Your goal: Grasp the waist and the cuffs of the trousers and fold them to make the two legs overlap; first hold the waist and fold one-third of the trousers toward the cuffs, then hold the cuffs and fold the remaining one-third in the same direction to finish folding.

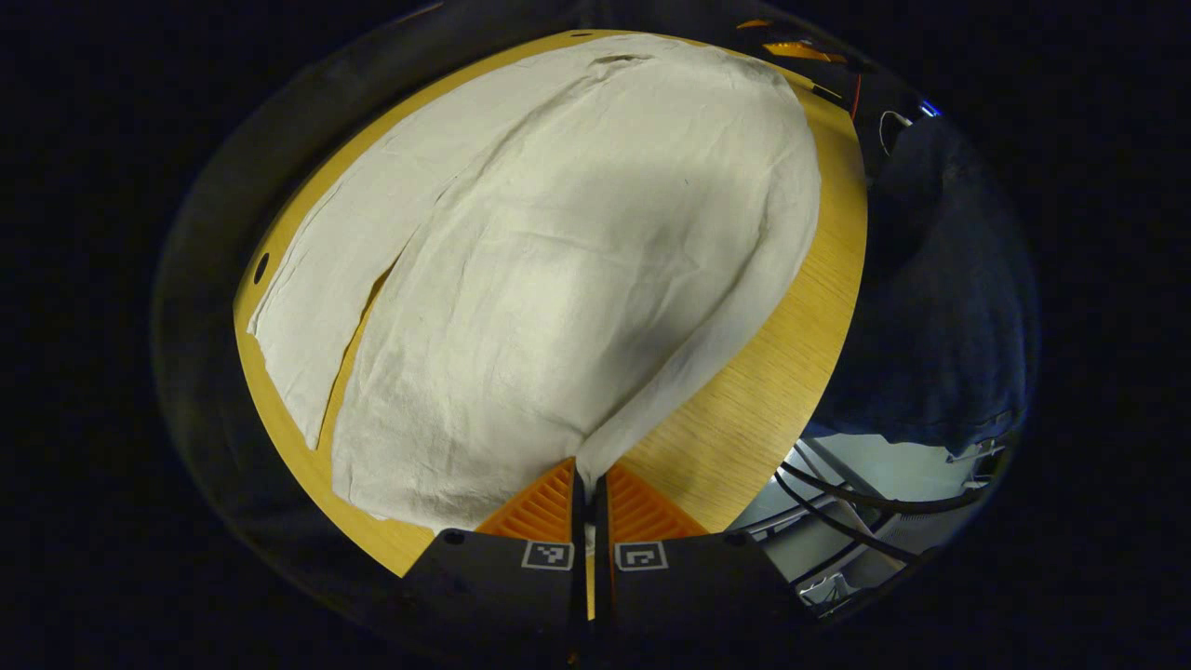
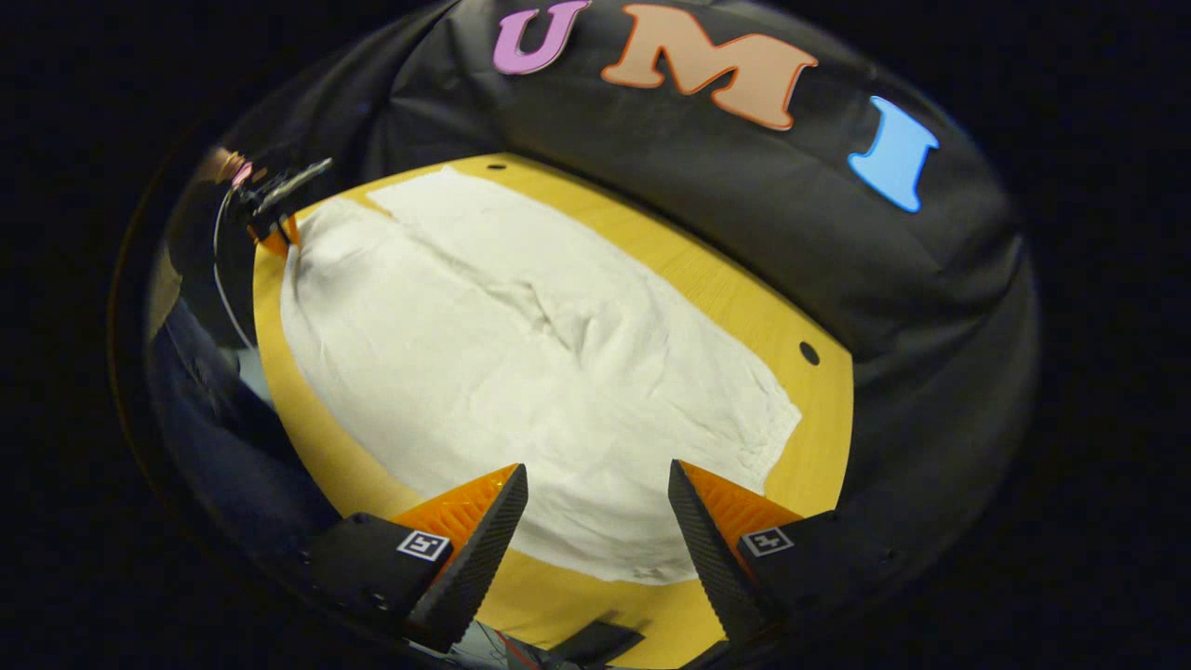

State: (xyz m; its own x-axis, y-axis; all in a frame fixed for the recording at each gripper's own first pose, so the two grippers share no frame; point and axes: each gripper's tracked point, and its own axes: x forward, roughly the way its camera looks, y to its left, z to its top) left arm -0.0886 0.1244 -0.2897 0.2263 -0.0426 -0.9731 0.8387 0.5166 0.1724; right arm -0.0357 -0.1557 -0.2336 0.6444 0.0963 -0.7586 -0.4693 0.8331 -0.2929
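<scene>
1. On the table (image 1: 744, 428), the trousers (image 1: 558, 279) lie spread flat.
2. Left hand-held gripper (image 1: 586, 479) pinches a trouser cuff edge.
3. Right hand-held gripper (image 2: 595, 493) hovers with fingers spread over the waist.

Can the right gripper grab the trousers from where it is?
Probably yes. The right gripper is open above the trousers' near edge on the table, with nothing between.

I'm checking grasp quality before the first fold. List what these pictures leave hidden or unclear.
- Left gripper, left gripper view: fingers closed at the trousers edge; the fingers themselves hide whether cloth is pinched between them.
- Far-off gripper, right gripper view: too small to judge its grip.
- Right gripper, right gripper view: open above the trousers; contact with the cloth is unclear.
- Table: its near edge is covered by the fingers.
</scene>
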